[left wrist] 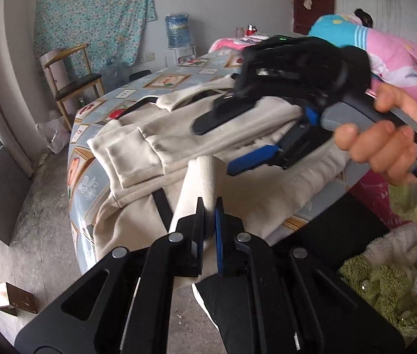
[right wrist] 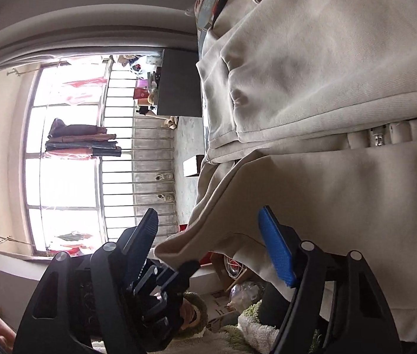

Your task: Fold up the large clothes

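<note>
Bare concrete floor, grey walls, a patterned tablecloth (left wrist: 161,82) over the table that carries the work.

Clamped shut: left gripper (left wrist: 208,215), pads pinching a ribbed cuff (left wrist: 205,174) of the cream jacket (left wrist: 179,124), that sleeve end lifted clear above the table's near edge. Standing apart: right gripper (left wrist: 217,144), one black finger above the cloth and one blue finger below, hovering over the jacket's middle; from the right wrist view, a cream hem edge lying between the fingers (right wrist: 276,247) without either pad pressing on it. Gripped around the right handle: a hand (left wrist: 385,150).

Spread across the table from near edge toward the far side: the jacket itself, front up, zip (right wrist: 376,138) visible, lower part drooping over the near corner toward the floor. Already laid over the body near the left edge: what looks like the other sleeve, its cuff end flat on the chest.

Judged stage: early to middle. Apparently done: one sleeve folded in. Under way: second sleeve raised for folding across. Left to do: laying that sleeve down, gathering the hanging part onto the table, folding the body over, squaring the bundle.

Beyond the far edge: pink bedding (left wrist: 400,50); at the left wall, a wooden chair (left wrist: 72,79).
</note>
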The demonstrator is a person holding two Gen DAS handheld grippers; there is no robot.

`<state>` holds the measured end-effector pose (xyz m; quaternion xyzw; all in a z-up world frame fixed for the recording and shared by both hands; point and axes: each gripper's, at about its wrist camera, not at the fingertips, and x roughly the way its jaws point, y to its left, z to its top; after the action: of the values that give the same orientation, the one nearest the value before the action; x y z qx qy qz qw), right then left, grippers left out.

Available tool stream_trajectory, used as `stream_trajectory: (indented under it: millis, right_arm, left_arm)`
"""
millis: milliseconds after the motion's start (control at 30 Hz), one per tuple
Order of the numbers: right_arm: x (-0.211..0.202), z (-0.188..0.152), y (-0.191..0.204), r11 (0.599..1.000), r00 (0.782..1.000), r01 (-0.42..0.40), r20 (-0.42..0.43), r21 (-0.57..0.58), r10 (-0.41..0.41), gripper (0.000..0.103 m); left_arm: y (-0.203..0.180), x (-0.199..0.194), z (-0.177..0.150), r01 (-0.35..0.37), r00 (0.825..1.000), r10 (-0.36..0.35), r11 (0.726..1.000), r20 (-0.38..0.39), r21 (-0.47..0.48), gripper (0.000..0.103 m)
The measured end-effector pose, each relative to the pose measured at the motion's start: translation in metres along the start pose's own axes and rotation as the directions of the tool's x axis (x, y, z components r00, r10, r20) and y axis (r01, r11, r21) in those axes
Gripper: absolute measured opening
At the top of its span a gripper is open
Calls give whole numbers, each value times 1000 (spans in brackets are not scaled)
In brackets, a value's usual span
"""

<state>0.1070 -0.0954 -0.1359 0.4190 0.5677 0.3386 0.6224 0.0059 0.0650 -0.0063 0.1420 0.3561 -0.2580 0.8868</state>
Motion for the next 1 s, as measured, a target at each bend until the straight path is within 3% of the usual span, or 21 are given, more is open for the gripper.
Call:
stream_trajectory:
  millis: [67,200,267,367,433,467,867,933,1000]
  right_arm:
    - [10,3,-3,1000,1000,24,-10,6,-24,53]
    - [19,4,-10,999,999,38,-13,8,-38,14]
    - [20,3,-10,999,999,39,-5,-5,-39,9]
    - [20,-1,-10,999,999,32,0,-11,-32,8]
    - [21,-3,-9,1000,1000,26,1,-7,-26,8]
    - [22,-3,-9,1000,1000,22,0,-4,-22,8]
    - [21,-5,-7,1000,1000,11,-11,-28,-12,8]
    - [20,-6,-4,998,1000,26,-7,-50,-26,8]
    - [17,-7,-2,996,999,52,6,-76,-52,10]
  left_arm:
    - [-5,0,-4,12,1000,-11,1000,-13,17,6]
    - [-8,0,-9,17,999,-16,999,-31,28,7]
    - [-6,-1,-10,7,999,-6,1000,-35,20,7]
    - [-3,-1,-9,12,999,-12,1000,-38,7,19]
    - [-2,2,-10,0,999,0,1000,-38,7,39]
    - [-3,3,-10,-7,999,8,1000,-40,12,40]
    - [13,34,-4,-35,999,34,999,-39,-31,40]
    - [16,36,-3,-16,1000,14,999,-26,-47,21]
    - [20,37,-1,-6,1000,5,997,-20,-73,15]
